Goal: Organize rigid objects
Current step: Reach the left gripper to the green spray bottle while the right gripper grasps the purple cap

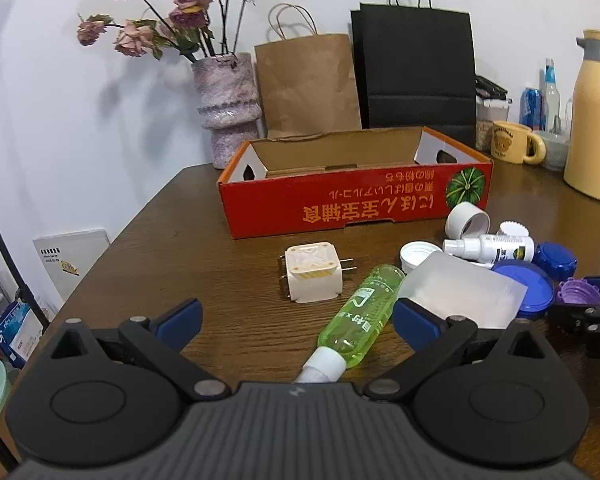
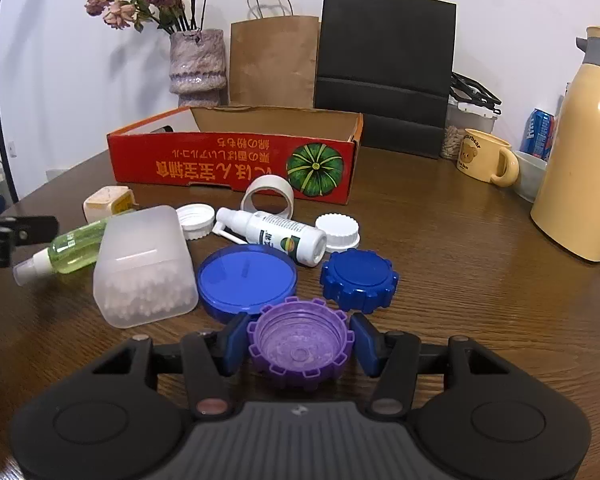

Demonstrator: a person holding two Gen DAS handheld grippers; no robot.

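Sitting squarely between the right gripper's jaws, the purple cap lies mouth-up on the table, round and so without a long axis; the blue pads appear to touch its ribbed sides, so I judge it gripped, though the contact is close to call. Ahead of those jaws stands the red box, open-topped and apparently empty, which is likely where the cap goes: forward and a little left. The left gripper is open, holding nothing, with the green spray bottle lying slantwise between its fingers, nozzle toward the wrist. Beyond lie one plug adapter, one frosted tub of cotton swabs, one white spray bottle, one tape roll, two white caps, one flat blue lid and one ribbed blue cap.
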